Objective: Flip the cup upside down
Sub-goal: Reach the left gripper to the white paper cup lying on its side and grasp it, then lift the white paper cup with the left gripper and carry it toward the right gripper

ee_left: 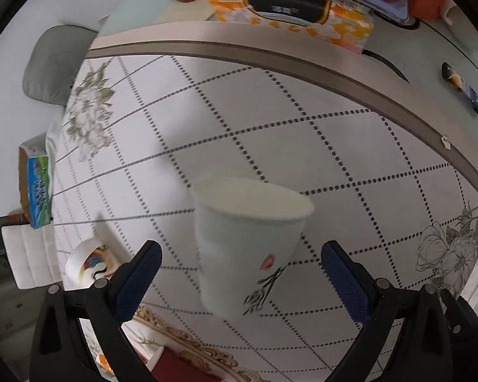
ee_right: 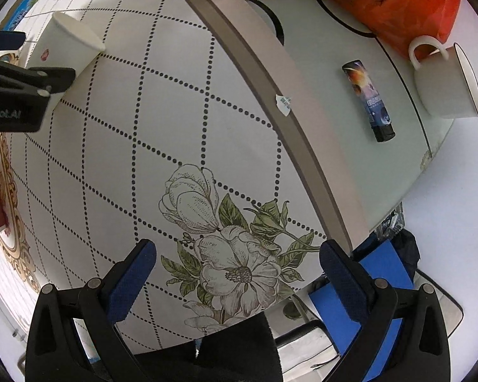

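Note:
A white paper cup (ee_left: 248,245) with black writing and a red mark stands upright, mouth up, on the dotted white tablecloth (ee_left: 239,121). My left gripper (ee_left: 240,265) is open, its blue-padded fingers on either side of the cup with gaps, not touching it. The cup also shows in the right wrist view (ee_right: 67,44) at the upper left, with the left gripper's black body beside it. My right gripper (ee_right: 237,267) is open and empty above a flower print near the table's edge.
An orange tissue box (ee_left: 290,9), a dark tube (ee_right: 369,98), a white mug (ee_right: 446,82) and an orange bag (ee_right: 395,3) lie beyond the cloth's tan border. A small patterned cup (ee_left: 86,264) and a red item (ee_left: 175,366) sit at the left.

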A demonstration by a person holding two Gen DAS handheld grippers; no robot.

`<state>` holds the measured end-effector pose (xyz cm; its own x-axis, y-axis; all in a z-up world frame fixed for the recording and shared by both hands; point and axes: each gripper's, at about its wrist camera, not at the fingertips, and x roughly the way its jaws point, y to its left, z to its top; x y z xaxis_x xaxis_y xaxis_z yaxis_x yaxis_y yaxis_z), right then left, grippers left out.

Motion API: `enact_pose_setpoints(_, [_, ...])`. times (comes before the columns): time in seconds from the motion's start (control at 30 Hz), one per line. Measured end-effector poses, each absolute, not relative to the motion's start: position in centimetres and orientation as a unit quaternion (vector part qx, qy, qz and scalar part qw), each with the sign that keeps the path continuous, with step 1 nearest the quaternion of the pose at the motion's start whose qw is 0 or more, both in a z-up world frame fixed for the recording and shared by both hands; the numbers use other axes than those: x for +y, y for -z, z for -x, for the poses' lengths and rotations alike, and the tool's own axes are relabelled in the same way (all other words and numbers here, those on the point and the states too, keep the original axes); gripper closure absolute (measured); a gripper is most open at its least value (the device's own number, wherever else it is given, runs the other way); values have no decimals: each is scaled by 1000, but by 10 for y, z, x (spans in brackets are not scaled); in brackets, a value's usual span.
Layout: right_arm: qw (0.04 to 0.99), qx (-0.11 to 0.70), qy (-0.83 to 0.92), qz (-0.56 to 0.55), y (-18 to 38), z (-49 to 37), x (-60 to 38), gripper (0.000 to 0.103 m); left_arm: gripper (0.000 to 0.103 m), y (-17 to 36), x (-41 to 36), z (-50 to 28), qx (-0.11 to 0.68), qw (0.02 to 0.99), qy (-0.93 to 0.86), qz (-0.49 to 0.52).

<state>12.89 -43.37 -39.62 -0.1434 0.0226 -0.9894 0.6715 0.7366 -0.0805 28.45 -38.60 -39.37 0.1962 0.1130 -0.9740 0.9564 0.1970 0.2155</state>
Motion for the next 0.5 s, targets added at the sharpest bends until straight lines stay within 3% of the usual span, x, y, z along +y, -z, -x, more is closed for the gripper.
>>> enact_pose_setpoints(0.07, [604, 708, 270, -247, 396, -129, -436, 0, 12, 397, -389, -285, 525, 570, 373, -509])
enact_pose_setpoints(0.17, [599, 710, 275, -246, 396, -132, -434, 0, 15, 403, -392, -290, 532, 570, 377, -499])
enact_pose_setpoints(0.23, [594, 715, 279, -243, 398, -131, -433, 0, 33, 407, -394, -293, 535, 570, 378, -496])
enact_pose_setpoints(0.5, [578, 728, 289, -229, 400, -129, -431, 0, 38, 415, -395, -303, 537, 582, 372, -484])
